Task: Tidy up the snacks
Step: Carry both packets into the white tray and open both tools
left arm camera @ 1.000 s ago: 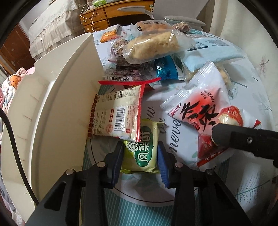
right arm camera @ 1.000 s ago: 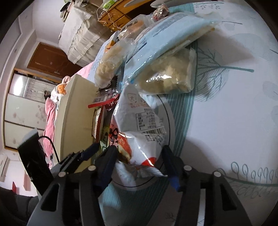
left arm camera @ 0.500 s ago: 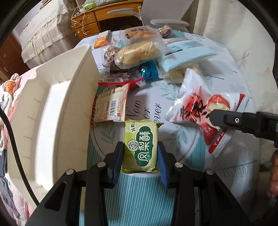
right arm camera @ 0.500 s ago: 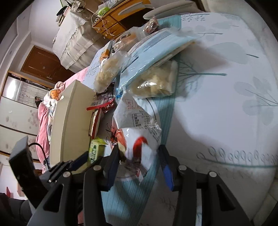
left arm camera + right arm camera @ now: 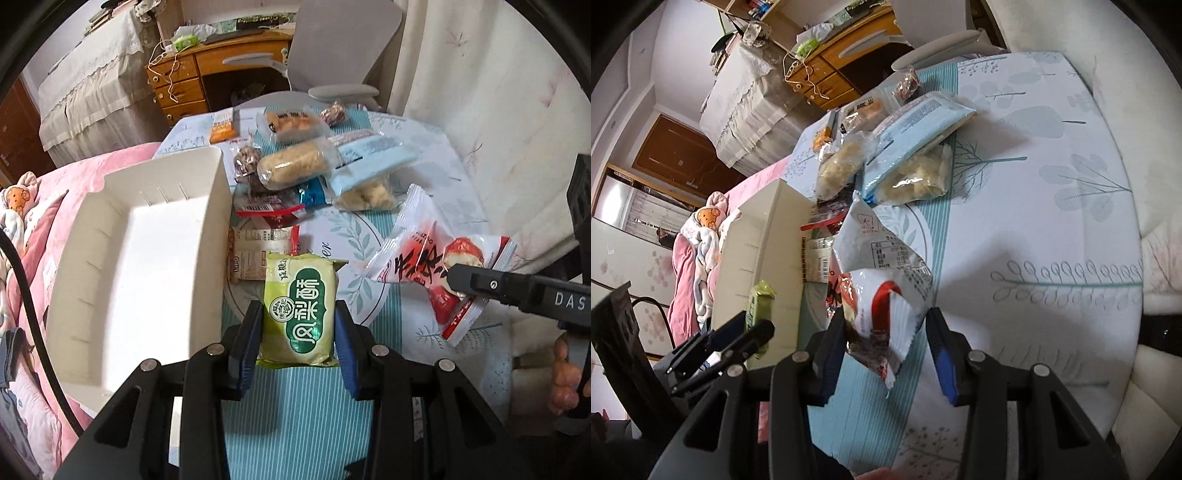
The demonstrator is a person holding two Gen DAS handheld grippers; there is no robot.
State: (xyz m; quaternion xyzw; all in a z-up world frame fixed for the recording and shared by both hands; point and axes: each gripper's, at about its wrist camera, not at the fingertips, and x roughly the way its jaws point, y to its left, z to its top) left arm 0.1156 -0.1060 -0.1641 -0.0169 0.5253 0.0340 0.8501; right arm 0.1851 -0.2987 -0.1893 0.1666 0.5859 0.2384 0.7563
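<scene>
Left wrist view: left gripper (image 5: 298, 334) clamped on green pastry packet (image 5: 300, 314), blue pads pressed to both long sides, packet lifted above striped tablecloth (image 5: 295, 406). White tray (image 5: 147, 258) at 9 o'clock, just beside. Heap of snack bags (image 5: 303, 166) at 12 o'clock. Red-and-white snack bag (image 5: 424, 258) at 3 o'clock, pinched by the other tool's black finger.

Right wrist view: right gripper (image 5: 886, 332) closed on red-and-white snack bag (image 5: 882, 280), bag crumpled against the left pad, gap at the right pad. White tray (image 5: 761, 251) at 10 o'clock. Green pastry packet (image 5: 759, 302) at 9 o'clock, between the other gripper's fingers
</scene>
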